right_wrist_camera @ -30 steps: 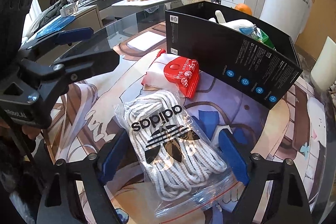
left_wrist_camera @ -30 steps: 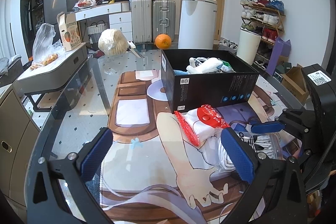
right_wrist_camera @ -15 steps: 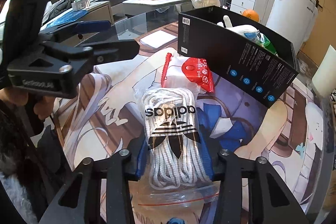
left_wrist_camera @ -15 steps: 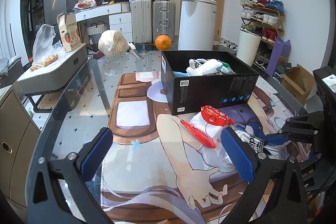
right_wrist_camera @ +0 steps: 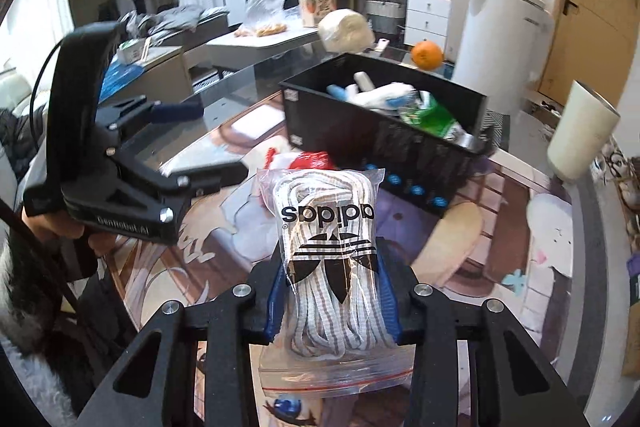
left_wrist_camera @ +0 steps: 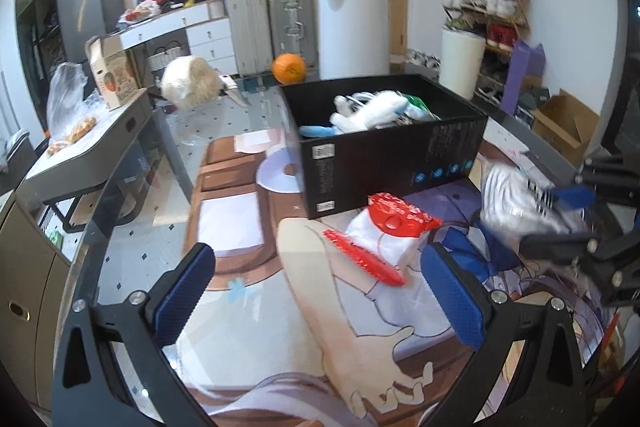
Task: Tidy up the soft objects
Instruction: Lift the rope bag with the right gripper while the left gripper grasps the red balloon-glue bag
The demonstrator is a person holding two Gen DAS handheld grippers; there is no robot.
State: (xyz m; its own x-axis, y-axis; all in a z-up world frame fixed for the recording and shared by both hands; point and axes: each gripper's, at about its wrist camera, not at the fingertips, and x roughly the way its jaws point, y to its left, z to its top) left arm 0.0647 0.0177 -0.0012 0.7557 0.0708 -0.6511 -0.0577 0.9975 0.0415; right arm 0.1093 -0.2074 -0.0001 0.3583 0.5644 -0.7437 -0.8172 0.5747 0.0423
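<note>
My right gripper (right_wrist_camera: 332, 291), jaws just drawn in, clamps the bag of white laces (right_wrist_camera: 330, 247) across its width, long axis pointing ahead toward the black box (right_wrist_camera: 360, 131) beyond. My left gripper (left_wrist_camera: 320, 291) hovers open and empty over the red-topped packet (left_wrist_camera: 384, 231) beside that box.

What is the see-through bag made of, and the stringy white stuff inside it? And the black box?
The bag looks like thin clear plastic: shiny, crinkled, with a zip strip. The laces inside look like woven fabric cord, white with grey stripes. The black box seems to be matte printed cardboard, though I can't be sure.
</note>
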